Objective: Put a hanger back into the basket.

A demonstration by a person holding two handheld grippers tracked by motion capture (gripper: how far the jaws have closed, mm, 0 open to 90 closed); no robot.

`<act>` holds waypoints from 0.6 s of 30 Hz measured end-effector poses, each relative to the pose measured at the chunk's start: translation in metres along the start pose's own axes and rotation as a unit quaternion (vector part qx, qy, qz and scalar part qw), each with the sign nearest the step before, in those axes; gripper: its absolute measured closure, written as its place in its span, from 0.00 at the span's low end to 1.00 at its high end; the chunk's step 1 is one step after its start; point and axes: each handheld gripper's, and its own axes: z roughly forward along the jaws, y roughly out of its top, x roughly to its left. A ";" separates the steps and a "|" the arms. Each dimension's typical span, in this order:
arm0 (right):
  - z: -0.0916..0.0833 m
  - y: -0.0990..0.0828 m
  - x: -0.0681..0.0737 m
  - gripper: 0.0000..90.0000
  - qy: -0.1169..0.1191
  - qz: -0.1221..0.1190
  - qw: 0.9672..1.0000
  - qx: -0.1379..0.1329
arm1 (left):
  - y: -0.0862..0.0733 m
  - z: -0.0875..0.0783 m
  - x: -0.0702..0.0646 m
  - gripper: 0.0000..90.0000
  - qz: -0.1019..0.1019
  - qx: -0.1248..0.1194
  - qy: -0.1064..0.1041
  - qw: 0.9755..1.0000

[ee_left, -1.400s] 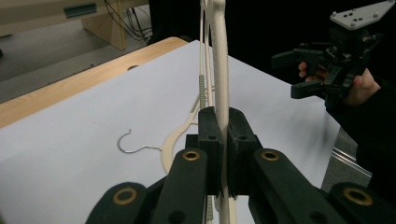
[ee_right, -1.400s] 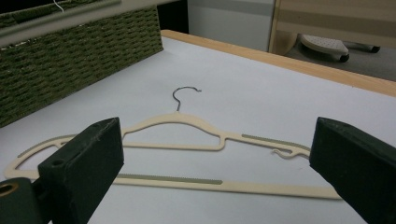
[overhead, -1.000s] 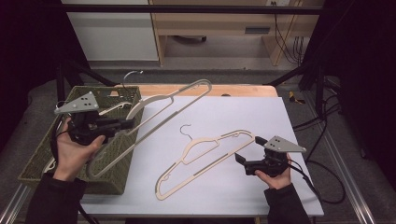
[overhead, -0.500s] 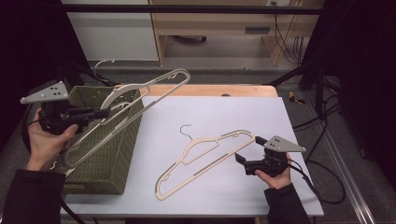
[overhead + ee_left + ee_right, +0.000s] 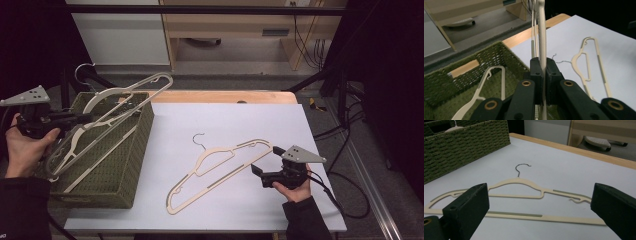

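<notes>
A cream hanger (image 5: 120, 89) hangs tilted over the green woven basket (image 5: 115, 170), its metal hook toward the back. My left gripper (image 5: 75, 119) is shut on one of its bars; in the left gripper view the jaws (image 5: 543, 75) pinch the bar of this held hanger (image 5: 542, 37). A second cream hanger (image 5: 220, 170) lies flat on the white table top. My right gripper (image 5: 257, 170) rests at that hanger's right end, open. In the right gripper view the wide-apart jaws (image 5: 539, 205) frame the lying hanger (image 5: 516, 180) without touching it.
Another cream hanger (image 5: 486, 82) lies inside the basket (image 5: 506, 55), which stands at the table's left edge. The white sheet (image 5: 240, 125) covers most of the table, with a bare wooden strip (image 5: 225, 96) at the back. Cables trail at the right.
My left gripper has carried the held hanger leftward, from the table's edge to above the basket. The right gripper and the lying hanger have stayed put.
</notes>
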 end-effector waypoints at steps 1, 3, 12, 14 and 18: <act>0.000 0.000 0.000 0.03 -0.001 0.001 1.000 0.000 | -0.003 0.000 0.003 0.96 -0.002 0.002 0.001 1.000; 0.000 0.000 0.000 0.03 0.000 0.000 1.000 0.000 | -0.009 0.001 0.010 0.96 -0.007 0.005 0.005 1.000; 0.001 -0.001 0.000 0.03 -0.001 -0.001 1.000 0.003 | -0.033 -0.001 0.029 0.96 -0.021 0.009 0.019 1.000; 0.001 -0.001 0.000 0.03 -0.001 -0.001 1.000 0.003 | -0.037 -0.003 0.032 0.96 -0.025 0.008 0.024 0.999; 0.001 -0.001 0.000 0.03 0.000 0.000 1.000 0.003 | -0.045 -0.008 0.038 0.96 -0.030 0.007 0.037 0.999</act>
